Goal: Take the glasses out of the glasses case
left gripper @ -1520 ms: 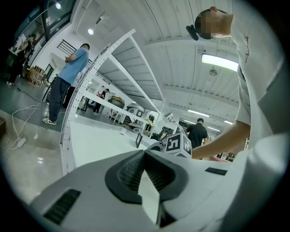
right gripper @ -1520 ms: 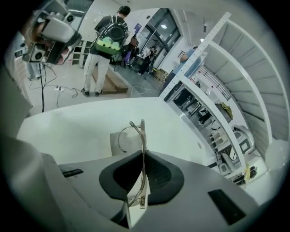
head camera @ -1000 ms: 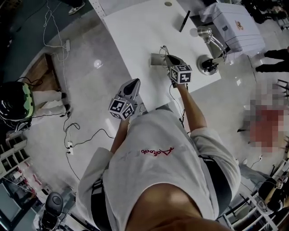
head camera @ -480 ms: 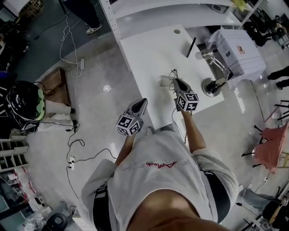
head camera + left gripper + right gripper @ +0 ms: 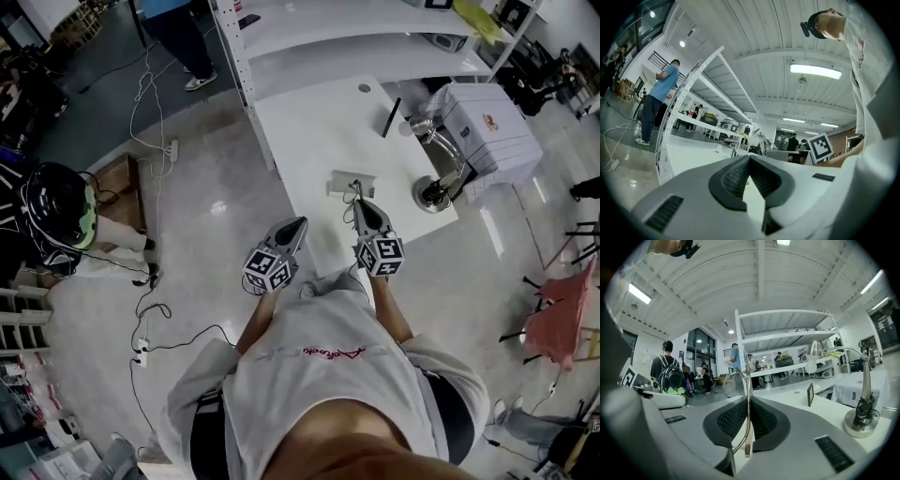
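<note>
The grey glasses case (image 5: pixel 347 184) lies near the front edge of the white table (image 5: pixel 309 122). My right gripper (image 5: pixel 360 202) hovers just on the near side of the case, shut on the thin wire-framed glasses (image 5: pixel 746 401). The frame stands upright between the pads, and one round lens (image 5: pixel 733 383) pokes out ahead of the jaws. My left gripper (image 5: pixel 300 224) hangs off the table's front left corner, over the floor. Its jaws (image 5: pixel 749 158) meet at the tips with nothing between them.
A chrome desk lamp (image 5: pixel 433 190) stands at the table's right edge, beside a white box (image 5: pixel 492 122). A slim black upright object (image 5: pixel 391 117) stands behind the case. White shelving (image 5: pixel 309 28) runs along the back. Cables lie on the floor (image 5: pixel 150 281) at left.
My right gripper has drawn back from the case toward the person and risen, carrying the glasses. The left gripper has shifted a little. The head camera now shows more of the shelving.
</note>
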